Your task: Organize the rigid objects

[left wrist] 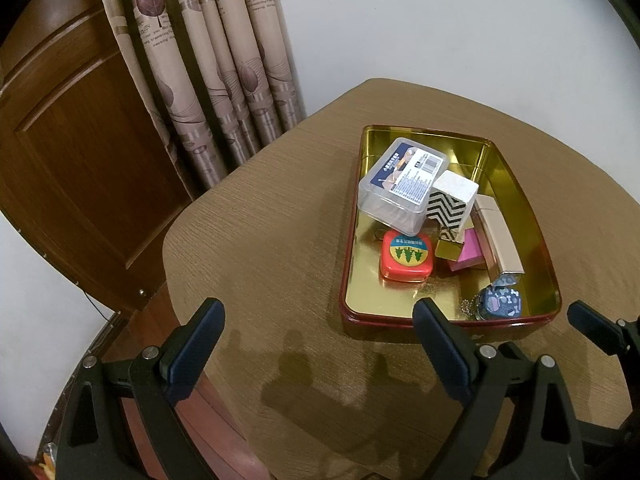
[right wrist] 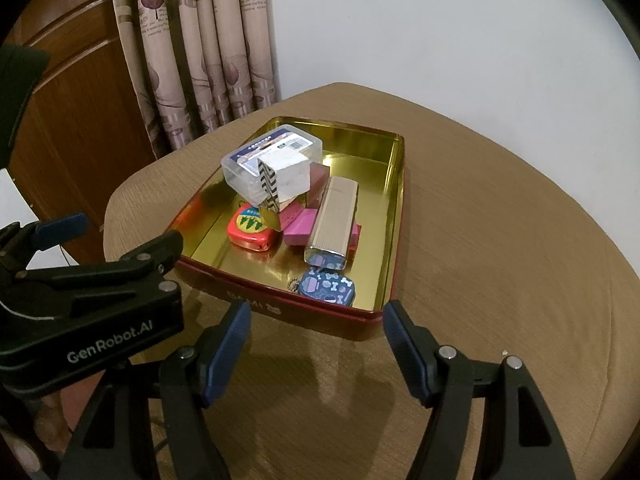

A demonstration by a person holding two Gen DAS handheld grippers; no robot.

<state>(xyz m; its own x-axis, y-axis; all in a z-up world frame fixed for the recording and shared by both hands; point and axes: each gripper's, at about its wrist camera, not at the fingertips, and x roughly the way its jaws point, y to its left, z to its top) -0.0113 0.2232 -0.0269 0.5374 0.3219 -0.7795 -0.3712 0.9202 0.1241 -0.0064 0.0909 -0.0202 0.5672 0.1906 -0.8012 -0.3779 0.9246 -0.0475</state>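
A red tin with a gold inside (left wrist: 516, 184) (right wrist: 396, 184) sits on the table and holds the objects. In it lie a clear plastic box (left wrist: 400, 184) (right wrist: 272, 152), a zigzag-patterned block (left wrist: 452, 204) (right wrist: 280, 184), an orange-red tape measure (left wrist: 406, 256) (right wrist: 250, 228), pink blocks (left wrist: 468, 252) (right wrist: 300, 228), a ribbed metallic case (left wrist: 500, 236) (right wrist: 334, 220) and a blue patterned tin (left wrist: 502, 302) (right wrist: 328, 284). My left gripper (left wrist: 320, 312) hangs open over bare table, left of the tin. My right gripper (right wrist: 318, 316) stands open just before the tin's near wall, holding nothing.
The tan table (left wrist: 256, 240) (right wrist: 500, 240) has bare surface left, right and in front of the tin. A patterned curtain (left wrist: 208, 72) and a wooden door (left wrist: 72, 140) stand behind, beside a white wall (right wrist: 440, 20). The left gripper's body (right wrist: 88, 300) shows at the right view's left.
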